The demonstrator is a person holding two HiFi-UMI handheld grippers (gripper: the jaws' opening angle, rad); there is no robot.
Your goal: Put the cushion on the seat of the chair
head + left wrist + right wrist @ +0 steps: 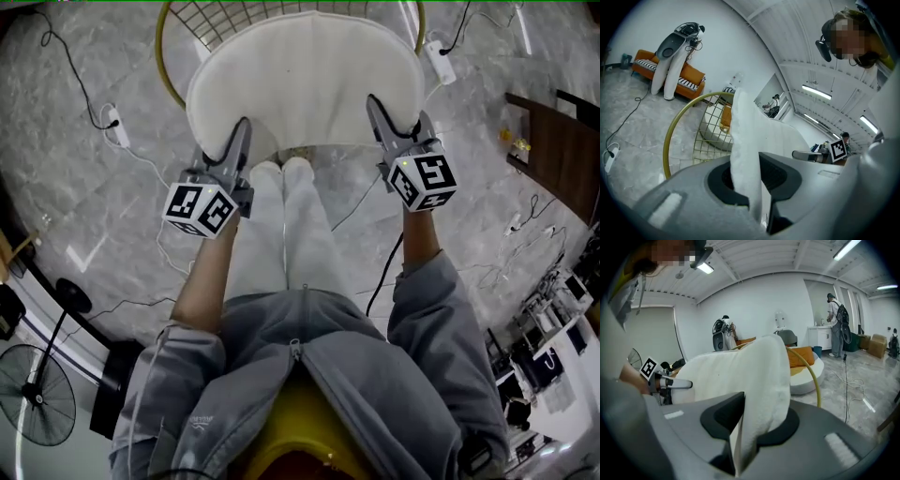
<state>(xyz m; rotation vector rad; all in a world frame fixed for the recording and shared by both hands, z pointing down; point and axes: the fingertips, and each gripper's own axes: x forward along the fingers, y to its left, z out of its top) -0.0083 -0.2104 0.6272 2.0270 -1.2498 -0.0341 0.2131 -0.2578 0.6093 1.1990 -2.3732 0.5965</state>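
left gripper (242,129) and right gripper (374,103) each pinch the cushion (305,84), hiding most of the chair (225,21) seat.

Bright, even indoor light, frames mostly sharp
Ceiling tube lights (816,92) glare white, the glossy floor (56,187) mirrors pale streaks, fisheye bending and dark corners ring every view

White cushion (305,80), gold wire-grid chair (667,150), grey veined floor (75,178), black-and-white marker cubes (200,208), orange striped sofa (691,72) upper left.

Grey marble floor (75,192), white power strip (114,127) — cabled, black fan (36,401), orange sofa (692,75)
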